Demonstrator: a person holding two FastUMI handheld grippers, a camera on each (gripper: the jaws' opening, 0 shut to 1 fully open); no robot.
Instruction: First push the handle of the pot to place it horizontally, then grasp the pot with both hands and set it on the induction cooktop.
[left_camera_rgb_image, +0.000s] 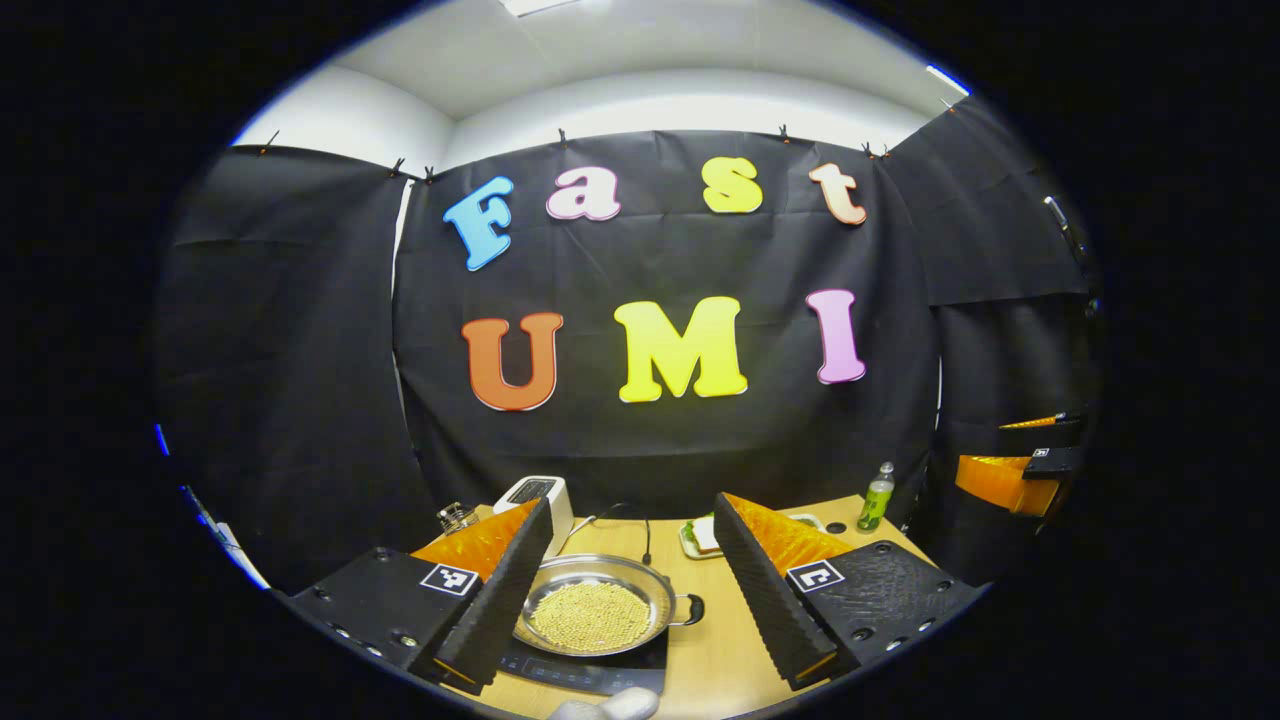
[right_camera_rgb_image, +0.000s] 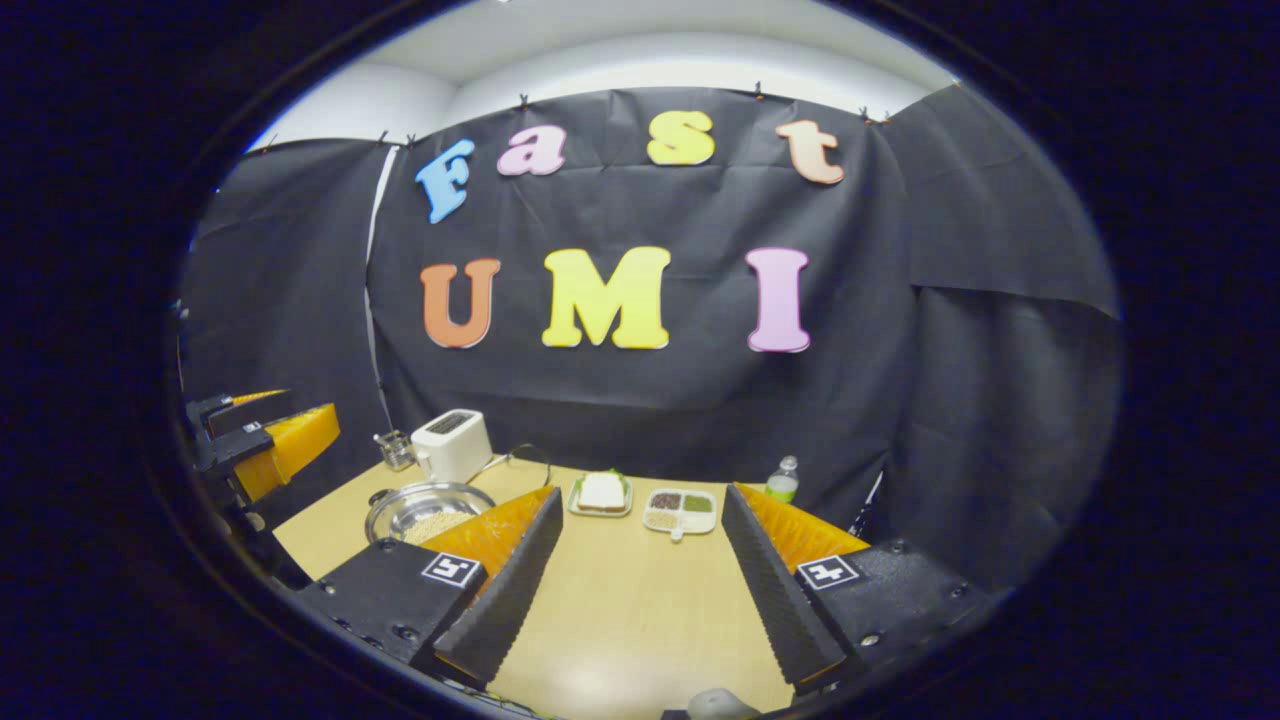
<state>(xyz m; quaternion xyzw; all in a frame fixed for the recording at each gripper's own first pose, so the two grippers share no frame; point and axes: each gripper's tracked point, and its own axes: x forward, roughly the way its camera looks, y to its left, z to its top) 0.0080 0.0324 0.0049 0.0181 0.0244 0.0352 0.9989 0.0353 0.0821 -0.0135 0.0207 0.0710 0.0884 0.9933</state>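
A steel pot (left_camera_rgb_image: 590, 605) full of pale beans sits on the black induction cooktop (left_camera_rgb_image: 600, 675), its small side handle (left_camera_rgb_image: 690, 608) pointing right. My left gripper (left_camera_rgb_image: 632, 520) hovers above and in front of it, open, with the pot seen between its fingers and untouched. In the right gripper view the pot (right_camera_rgb_image: 425, 510) lies at the left of the table, partly behind a finger. My right gripper (right_camera_rgb_image: 641, 495) is open over bare tabletop, holding nothing. It also appears raised at the far right (left_camera_rgb_image: 1015, 468); the left gripper hangs at the left edge (right_camera_rgb_image: 260, 440).
A white toaster (right_camera_rgb_image: 452, 445) and a small glass jar (right_camera_rgb_image: 395, 450) stand behind the pot. A plate with a sandwich (right_camera_rgb_image: 600, 493), a divided tray (right_camera_rgb_image: 680, 510) and a green bottle (right_camera_rgb_image: 783, 480) line the back of the wooden table (right_camera_rgb_image: 620, 600).
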